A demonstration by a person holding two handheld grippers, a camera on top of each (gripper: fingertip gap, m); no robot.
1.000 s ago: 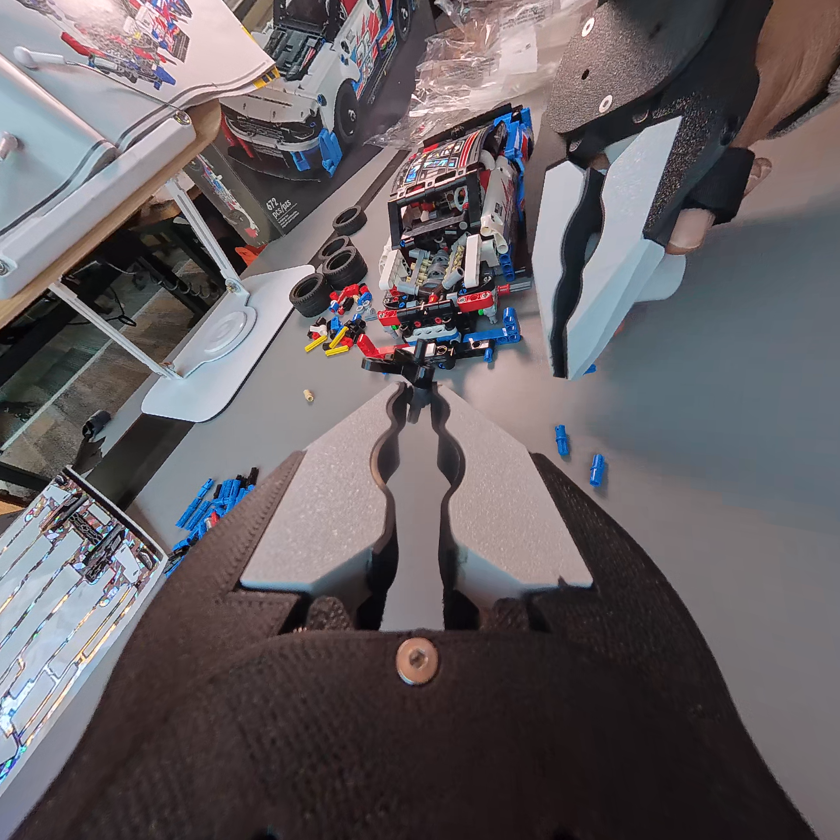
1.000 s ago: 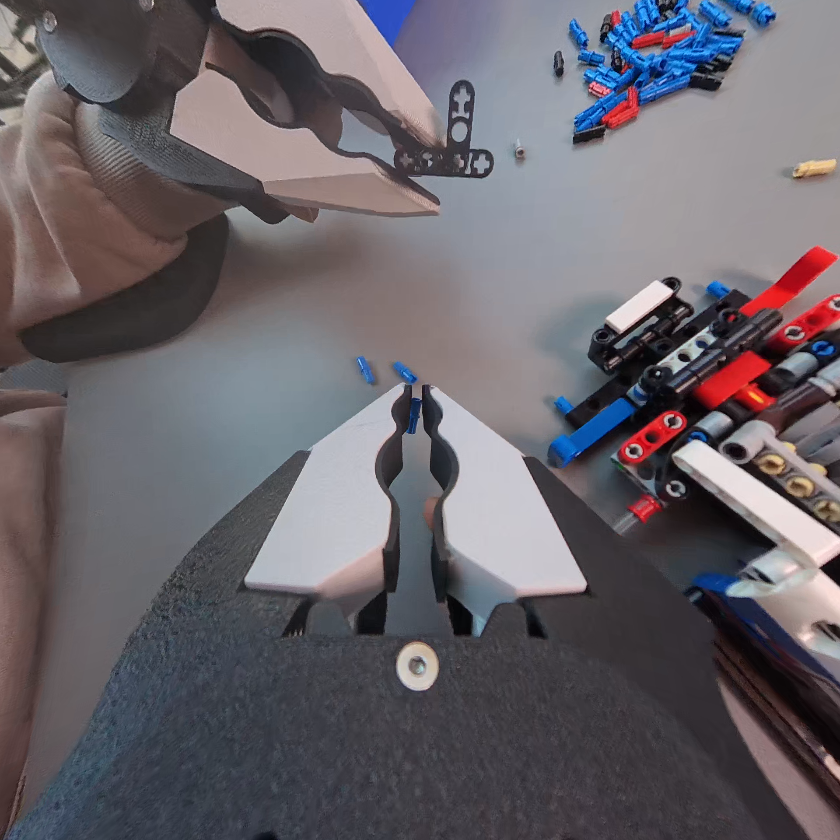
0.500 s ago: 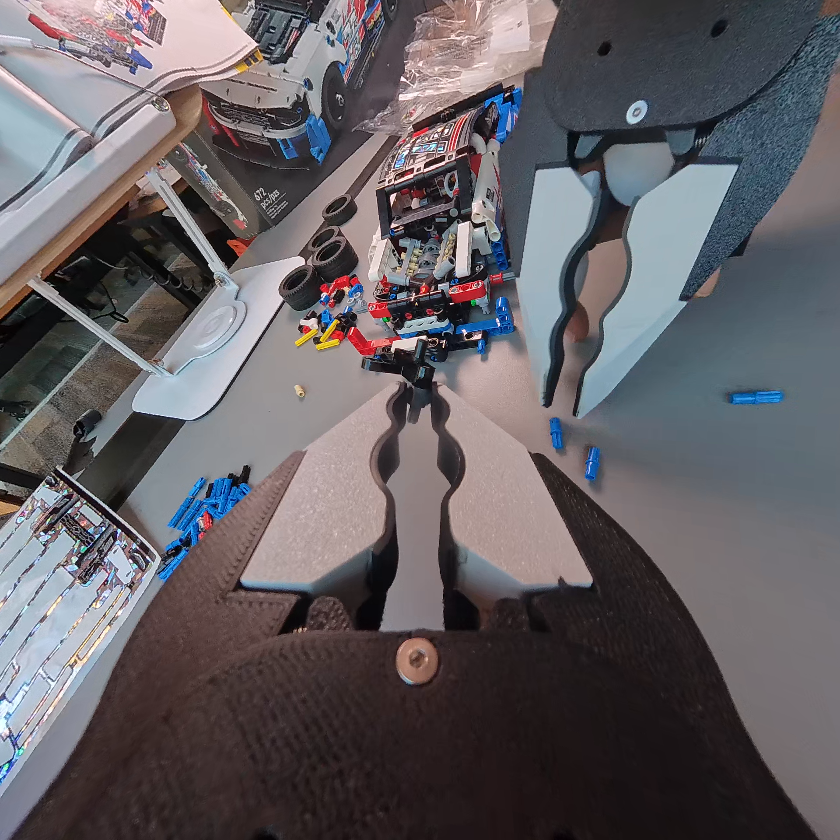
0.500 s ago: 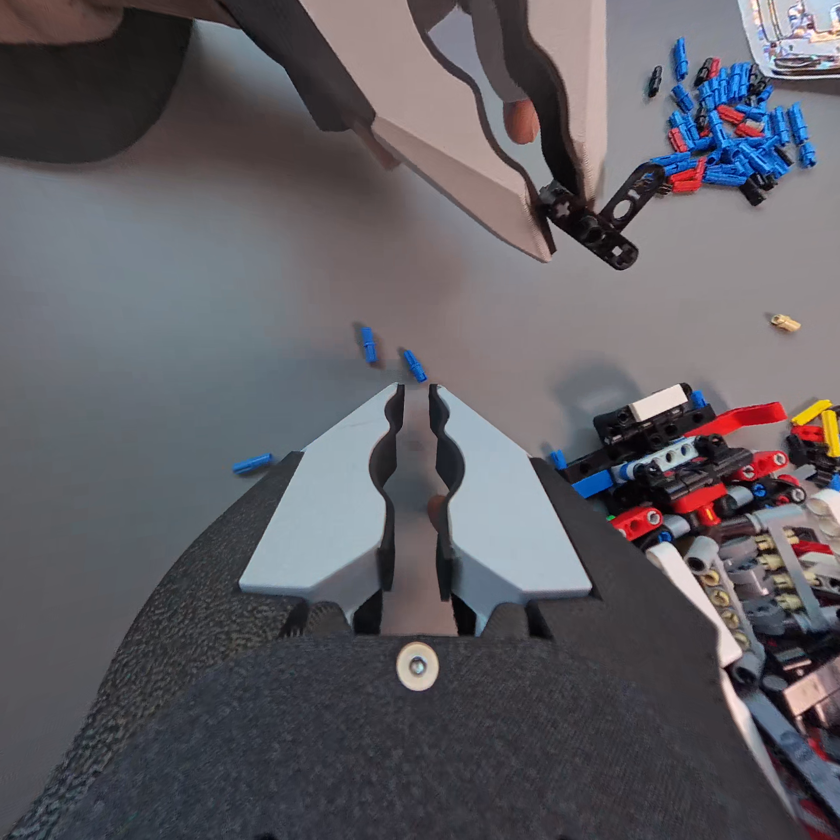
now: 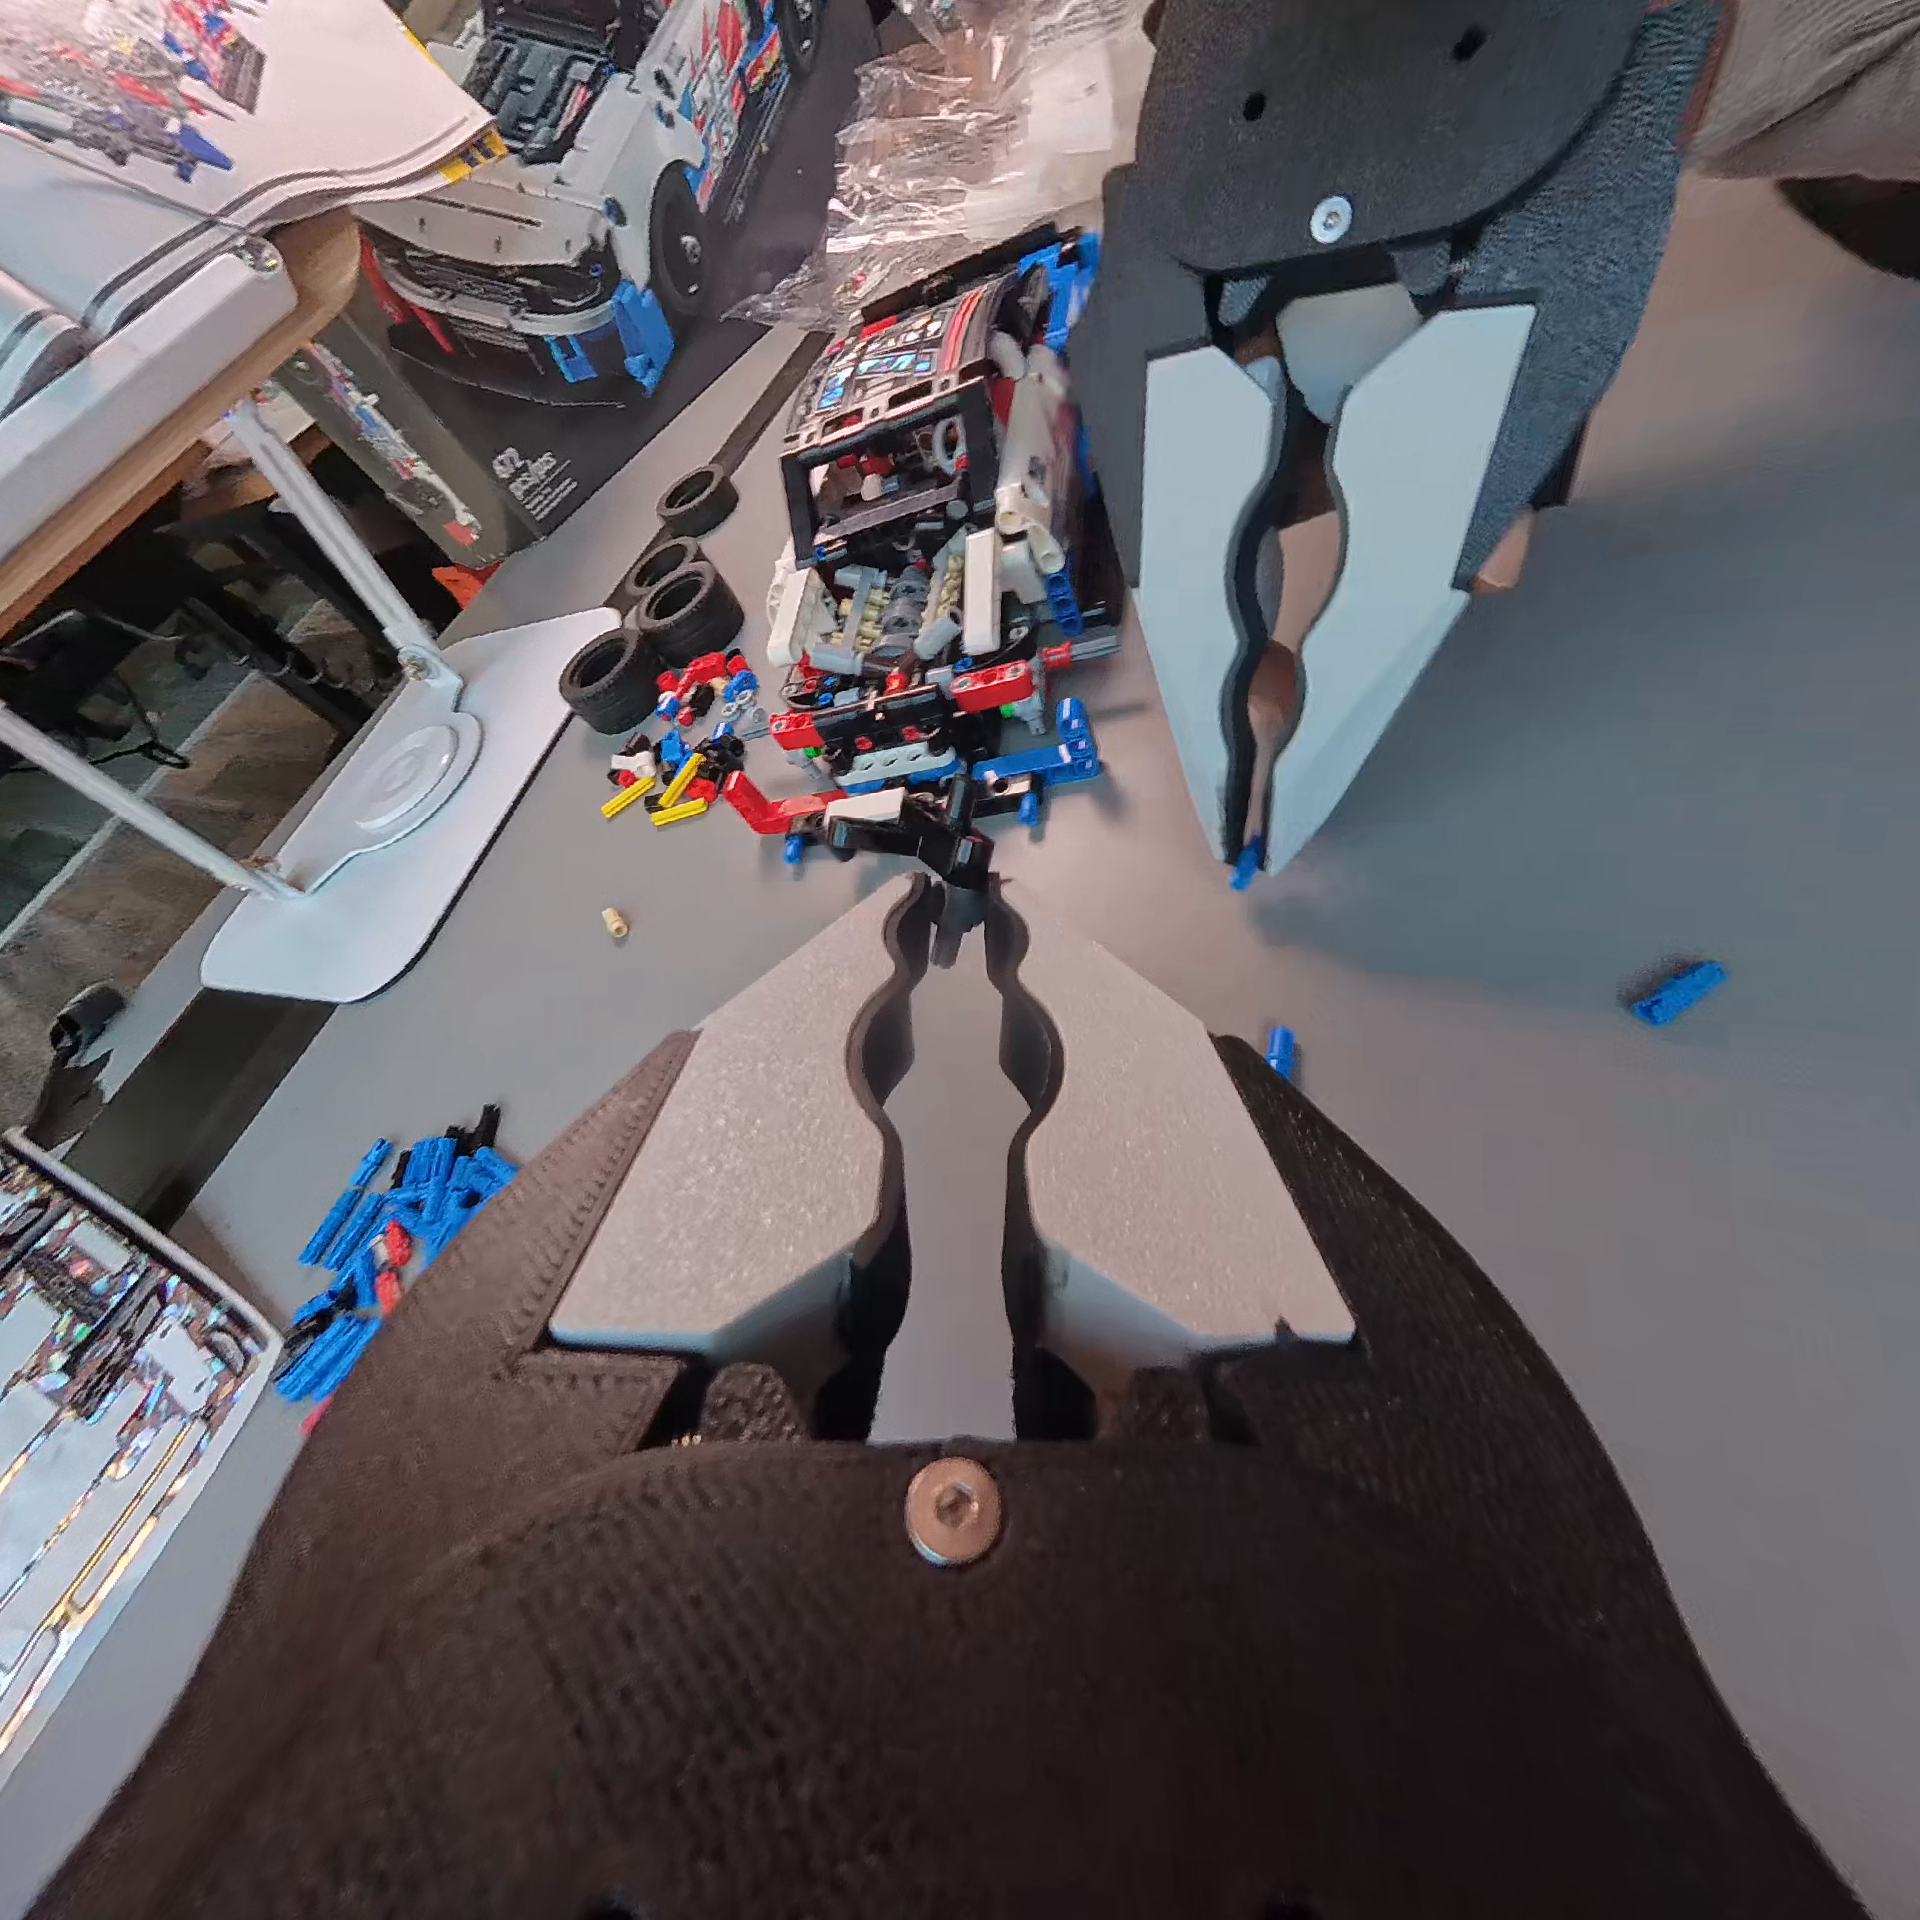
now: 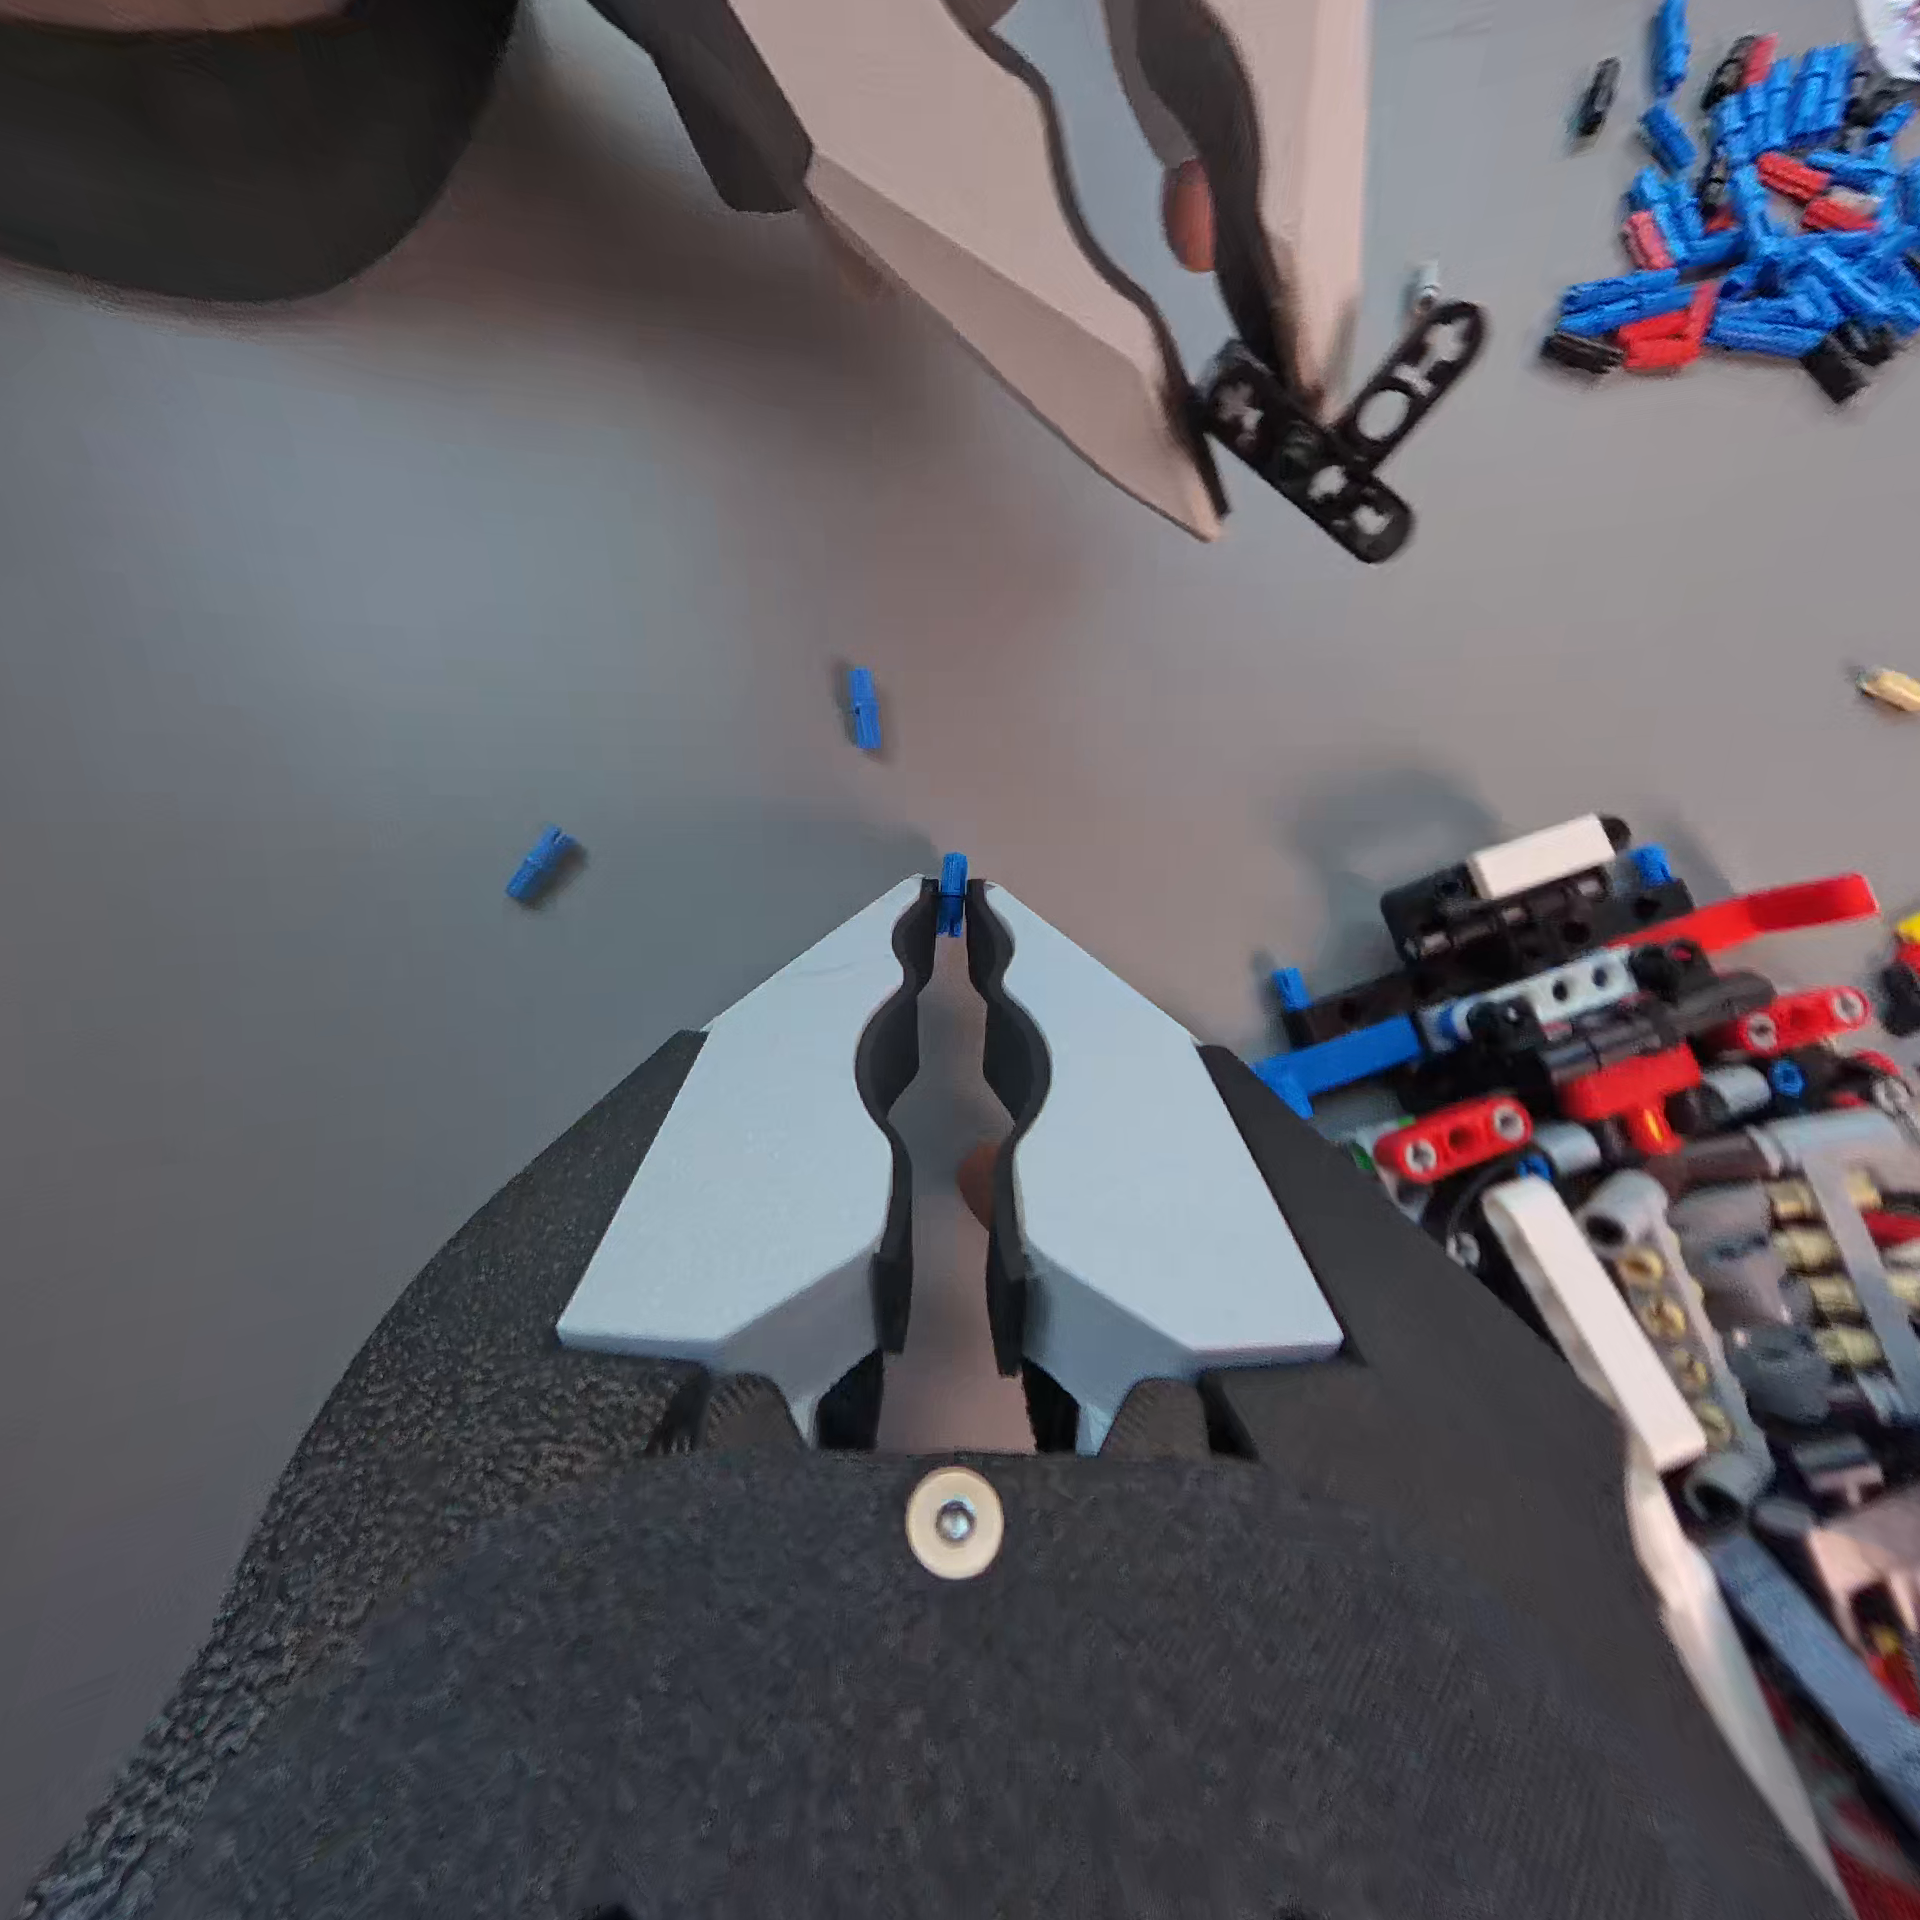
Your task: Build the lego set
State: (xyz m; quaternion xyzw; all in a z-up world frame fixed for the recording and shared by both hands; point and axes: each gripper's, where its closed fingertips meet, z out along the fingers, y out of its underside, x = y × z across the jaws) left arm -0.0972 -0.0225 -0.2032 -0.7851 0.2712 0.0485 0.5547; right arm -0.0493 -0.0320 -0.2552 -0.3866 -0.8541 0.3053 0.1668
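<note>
Two grippers at work over a grey table: right gripper pinching a small blue pin at the very tips of its fingers, left gripper clamped on a black T-shaped beam held clear of the surface. Half-built toy car parked just beyond the left gripper's tips, loose tyres beside it, a heap of blue and red pins farther off, two spare blue pins lying apart on the bare tabletop. Next step, by the look of it: pin into a hole of the beam. Best done with the pin's free end squared to a hole well away from the left fingers, pushed straight along its axis with no sideways lean, the beam braced hard against the push; with so little of the pin gripped, likely to pivot or slip out under a crooked shove. Hard to judge from the left wrist view how the beam sits, only its dark end showing between the tips against the car's black parts. Beam blurred in the right wrist view, hole count uncertain. Rear of the car cut off by the right gripper, its far side out of frame; box and open booklet only partly in shot.
</note>
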